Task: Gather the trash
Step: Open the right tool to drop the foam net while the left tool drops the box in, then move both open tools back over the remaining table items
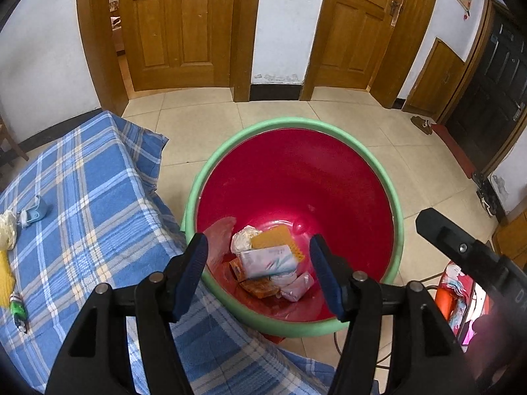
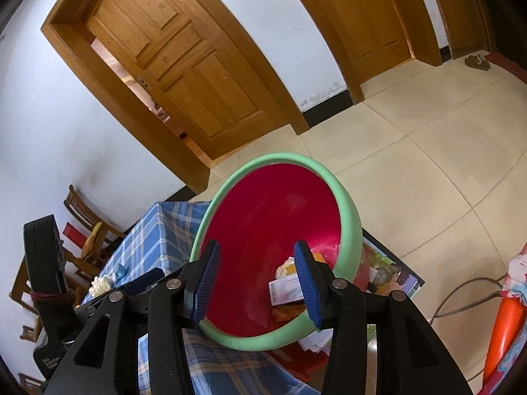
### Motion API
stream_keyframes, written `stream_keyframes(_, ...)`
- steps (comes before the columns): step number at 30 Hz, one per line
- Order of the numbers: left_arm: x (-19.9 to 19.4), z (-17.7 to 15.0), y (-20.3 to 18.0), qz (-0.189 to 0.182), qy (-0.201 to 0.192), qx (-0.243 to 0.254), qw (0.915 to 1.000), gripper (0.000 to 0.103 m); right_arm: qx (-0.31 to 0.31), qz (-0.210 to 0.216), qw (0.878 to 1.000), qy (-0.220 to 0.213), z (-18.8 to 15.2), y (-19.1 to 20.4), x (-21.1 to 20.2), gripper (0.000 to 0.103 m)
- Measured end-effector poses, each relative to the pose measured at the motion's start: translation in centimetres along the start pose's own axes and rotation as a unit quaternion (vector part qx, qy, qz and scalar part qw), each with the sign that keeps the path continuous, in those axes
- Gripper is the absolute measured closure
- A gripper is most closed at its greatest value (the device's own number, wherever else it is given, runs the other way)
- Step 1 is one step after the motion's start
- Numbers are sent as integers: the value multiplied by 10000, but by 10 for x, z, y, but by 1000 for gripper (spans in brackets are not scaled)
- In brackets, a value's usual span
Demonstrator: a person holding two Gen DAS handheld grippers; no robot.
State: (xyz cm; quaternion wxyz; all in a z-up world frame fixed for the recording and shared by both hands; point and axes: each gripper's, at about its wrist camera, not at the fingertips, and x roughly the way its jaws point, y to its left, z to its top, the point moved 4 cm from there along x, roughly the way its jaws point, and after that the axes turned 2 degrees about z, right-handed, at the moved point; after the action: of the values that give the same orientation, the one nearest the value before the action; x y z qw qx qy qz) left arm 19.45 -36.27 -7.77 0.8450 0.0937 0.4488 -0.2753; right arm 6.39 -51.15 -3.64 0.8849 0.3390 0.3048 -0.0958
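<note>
A red bin with a green rim (image 1: 293, 122) (image 2: 283, 158) stands on the floor beside the table. At its bottom lie a white tissue pack (image 1: 266, 260) (image 2: 286, 291), a yellow sponge (image 1: 280, 240), crumpled paper (image 1: 242, 238), orange wrappers (image 1: 260, 288) and a pink packet (image 1: 298, 288). My left gripper (image 1: 258, 253) hangs open over the bin's near rim with nothing between its blue pads. Over the same rim my right gripper (image 2: 257, 250) is also open and empty.
The blue plaid table (image 1: 82, 197) at left carries a pale crumpled wad (image 1: 6, 230), a light blue clip-like thing (image 1: 34, 214), a yellow pad (image 1: 5, 279) and a green tube (image 1: 18, 309). A colourful stool (image 2: 507, 312) and cables lie right. Wooden chairs (image 2: 85, 227) stand behind the table.
</note>
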Motion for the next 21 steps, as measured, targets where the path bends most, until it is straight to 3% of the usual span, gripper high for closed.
stream_keyframes(21,-63,-12,48,319,-465,-412,9976,39,-81,267,9996,14,-16,38,-19,43)
